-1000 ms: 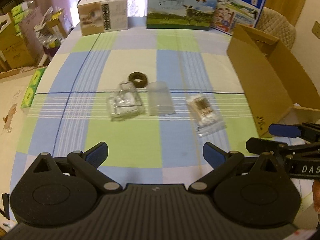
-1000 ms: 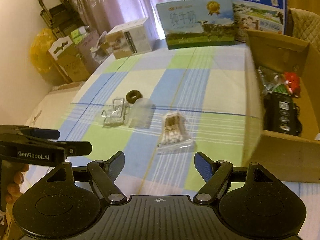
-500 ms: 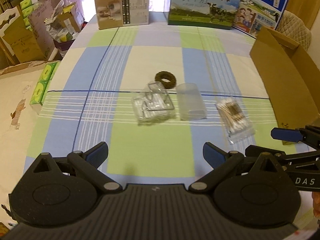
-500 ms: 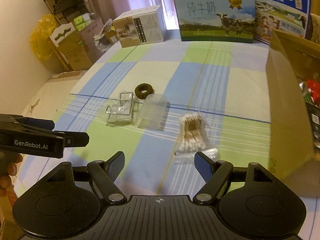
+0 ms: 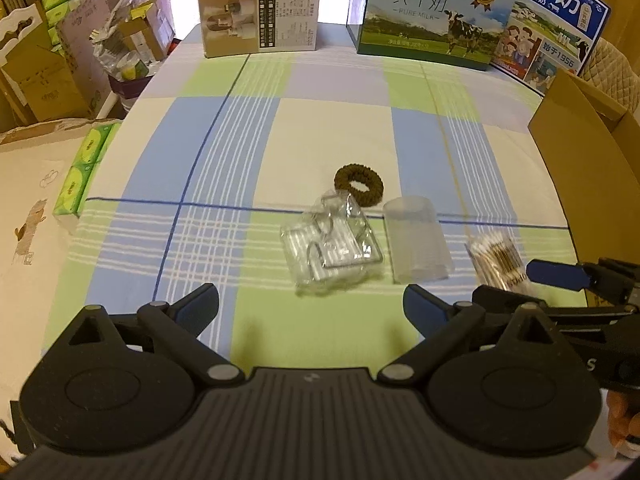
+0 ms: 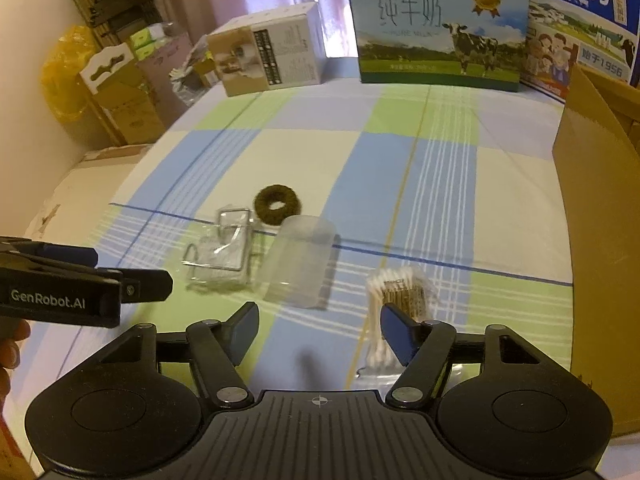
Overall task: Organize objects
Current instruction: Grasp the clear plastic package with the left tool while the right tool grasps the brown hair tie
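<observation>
On the checked tablecloth lie a brown hair scrunchie (image 5: pixel 359 185) (image 6: pixel 277 204), a clear bag holding a wire rack (image 5: pixel 334 246) (image 6: pixel 222 250), a frosted plastic cup on its side (image 5: pixel 416 239) (image 6: pixel 302 262) and a bag of cotton swabs (image 5: pixel 500 257) (image 6: pixel 398 300). My left gripper (image 5: pixel 311 306) is open, low over the cloth just short of the wire rack bag. My right gripper (image 6: pixel 319 328) is open too, its right finger right in front of the swab bag. Neither holds anything.
An open cardboard box (image 5: pixel 592 152) (image 6: pixel 600 208) stands along the table's right side. Two milk cartons (image 5: pixel 436 12) (image 6: pixel 440 28) and a beige product box (image 5: pixel 260 12) (image 6: pixel 266 60) line the far edge. Green tissue packs (image 5: pixel 82 172) and more boxes sit left of the table.
Both grippers have moved forward and lower toward the objects; the swab bag now sits right at the right gripper's fingers. Both stayed open. Nothing on the table has shifted.
</observation>
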Available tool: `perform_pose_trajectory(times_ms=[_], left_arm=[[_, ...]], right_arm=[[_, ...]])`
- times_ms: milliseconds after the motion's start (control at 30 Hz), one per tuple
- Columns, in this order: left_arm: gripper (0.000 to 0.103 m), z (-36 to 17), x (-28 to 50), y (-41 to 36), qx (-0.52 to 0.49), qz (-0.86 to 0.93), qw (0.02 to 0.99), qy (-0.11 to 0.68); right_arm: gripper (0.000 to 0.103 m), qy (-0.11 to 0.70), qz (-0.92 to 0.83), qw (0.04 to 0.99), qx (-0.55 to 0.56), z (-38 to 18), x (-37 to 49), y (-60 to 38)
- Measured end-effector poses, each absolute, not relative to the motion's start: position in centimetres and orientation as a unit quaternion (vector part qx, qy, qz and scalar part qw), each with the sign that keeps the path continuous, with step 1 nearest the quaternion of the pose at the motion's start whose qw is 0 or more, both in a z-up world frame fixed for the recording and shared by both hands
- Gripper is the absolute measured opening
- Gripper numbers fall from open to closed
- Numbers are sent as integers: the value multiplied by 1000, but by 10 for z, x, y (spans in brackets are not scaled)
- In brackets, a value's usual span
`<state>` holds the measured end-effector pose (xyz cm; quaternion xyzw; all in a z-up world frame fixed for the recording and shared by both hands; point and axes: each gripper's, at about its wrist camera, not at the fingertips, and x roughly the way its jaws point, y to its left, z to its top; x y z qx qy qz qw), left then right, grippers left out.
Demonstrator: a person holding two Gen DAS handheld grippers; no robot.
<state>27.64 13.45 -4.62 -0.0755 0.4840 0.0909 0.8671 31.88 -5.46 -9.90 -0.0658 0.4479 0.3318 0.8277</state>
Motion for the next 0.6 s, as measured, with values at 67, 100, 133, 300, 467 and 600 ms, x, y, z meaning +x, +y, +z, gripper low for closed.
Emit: perform_pose_trajectory(times_ms=[67, 100, 133, 300, 467, 600], left_arm=[[97, -51, 284, 135, -76, 88, 865, 488], [97, -53, 289, 135, -77, 88, 864, 490], [97, -55, 292, 135, -79, 87, 863, 492], [97, -68, 315, 136, -88, 83, 857, 500], [97, -86, 338, 140, -98, 89, 849, 512], [95, -100, 352, 143, -98, 99, 840, 524]], right_arm=[[65, 448, 331, 828, -67, -102, 323, -53], [65, 448, 331, 828, -68, -103, 325, -52], [64, 446, 332, 829, -68, -105, 327, -51], [62, 453, 324, 828, -65, -112, 338, -45], [62, 458, 319, 827, -65, -116, 347, -42], [62, 462, 315, 826, -63, -119, 352, -40]])
